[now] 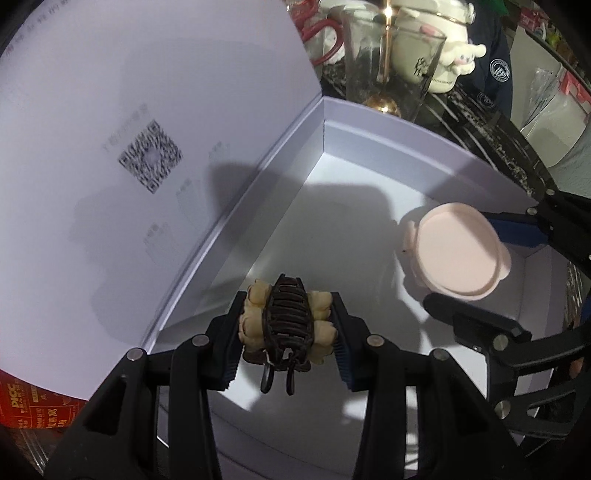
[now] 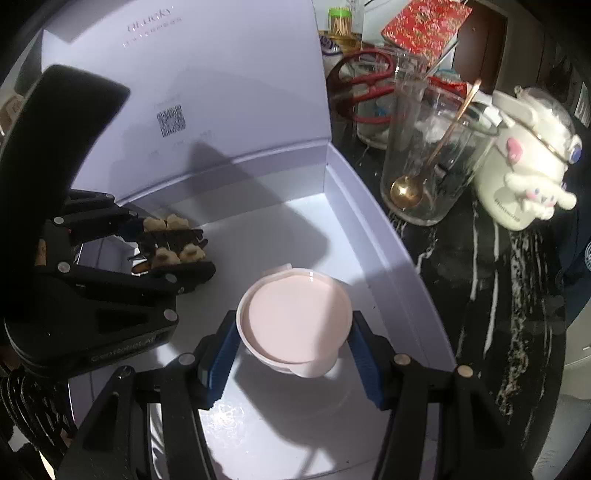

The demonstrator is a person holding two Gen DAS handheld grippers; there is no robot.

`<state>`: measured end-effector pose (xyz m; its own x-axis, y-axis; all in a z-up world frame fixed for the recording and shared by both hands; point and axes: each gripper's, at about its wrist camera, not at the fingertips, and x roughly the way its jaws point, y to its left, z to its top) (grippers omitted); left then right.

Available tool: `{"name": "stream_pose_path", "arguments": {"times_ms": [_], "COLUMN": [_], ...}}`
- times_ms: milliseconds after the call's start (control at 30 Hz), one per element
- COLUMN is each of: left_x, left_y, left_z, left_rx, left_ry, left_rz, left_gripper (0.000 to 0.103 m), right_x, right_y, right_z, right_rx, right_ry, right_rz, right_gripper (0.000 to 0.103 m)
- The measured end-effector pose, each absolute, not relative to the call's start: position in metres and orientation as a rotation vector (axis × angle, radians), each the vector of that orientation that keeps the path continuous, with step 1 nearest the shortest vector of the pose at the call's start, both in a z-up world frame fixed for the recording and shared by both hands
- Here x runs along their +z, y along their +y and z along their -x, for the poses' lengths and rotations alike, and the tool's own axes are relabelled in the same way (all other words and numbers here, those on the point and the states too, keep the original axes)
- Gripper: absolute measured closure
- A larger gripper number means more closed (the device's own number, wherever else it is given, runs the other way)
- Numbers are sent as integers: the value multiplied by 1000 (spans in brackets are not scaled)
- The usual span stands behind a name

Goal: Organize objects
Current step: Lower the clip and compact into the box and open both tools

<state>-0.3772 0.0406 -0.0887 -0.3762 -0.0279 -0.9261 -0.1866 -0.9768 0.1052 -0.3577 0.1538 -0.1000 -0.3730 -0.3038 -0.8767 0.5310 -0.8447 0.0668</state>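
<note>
My left gripper [image 1: 287, 332] is shut on a brown hair claw clip [image 1: 286, 325] with cream bear-shaped trim and holds it over the open white box [image 1: 332, 122]. In the right wrist view the clip [image 2: 173, 240] and the left gripper [image 2: 177, 254] are at the left. My right gripper [image 2: 295, 343] is shut on a round pink lidded container [image 2: 295, 325] and holds it inside the box [image 2: 369, 206], near its right wall. The container [image 1: 458, 251] and the right gripper [image 1: 480, 258] also show in the left wrist view at the right.
The box lid [image 1: 129, 147] stands open on the left, with a QR code printed on it. Beyond the box on the dark marbled counter [image 2: 517, 295] stand a glass [image 2: 432, 155] with a gold spoon, a cream plush-decorated mug [image 2: 524, 166], red scissors [image 2: 365, 88] and a red patterned box [image 2: 424, 26].
</note>
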Motion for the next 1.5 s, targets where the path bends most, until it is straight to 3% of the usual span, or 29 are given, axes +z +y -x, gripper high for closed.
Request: {"name": "stream_pose_path", "arguments": {"times_ms": [367, 767, 933, 1100, 1500], "left_x": [-90, -80, -64, -51, -22], "left_y": [38, 39, 49, 51, 53], "left_z": [380, 372, 362, 354, 326], "left_rx": [2511, 2525, 2581, 2602, 2632], "left_ry": [259, 288, 374, 373, 303], "left_rz": [1697, 1703, 1644, 1615, 1534], "left_gripper": [63, 62, 48, 41, 41], "right_x": [-111, -106, -94, -81, -46], "right_y": [153, 158, 167, 179, 188], "right_z": [361, 350, 344, 334, 311], "right_rx": [-2222, -2281, -2324, -2365, -2444], "right_ry": [315, 306, 313, 301, 276], "right_rz": [-1406, -1428, -1429, -1419, -1360], "right_gripper": [43, 30, 27, 27, 27]}}
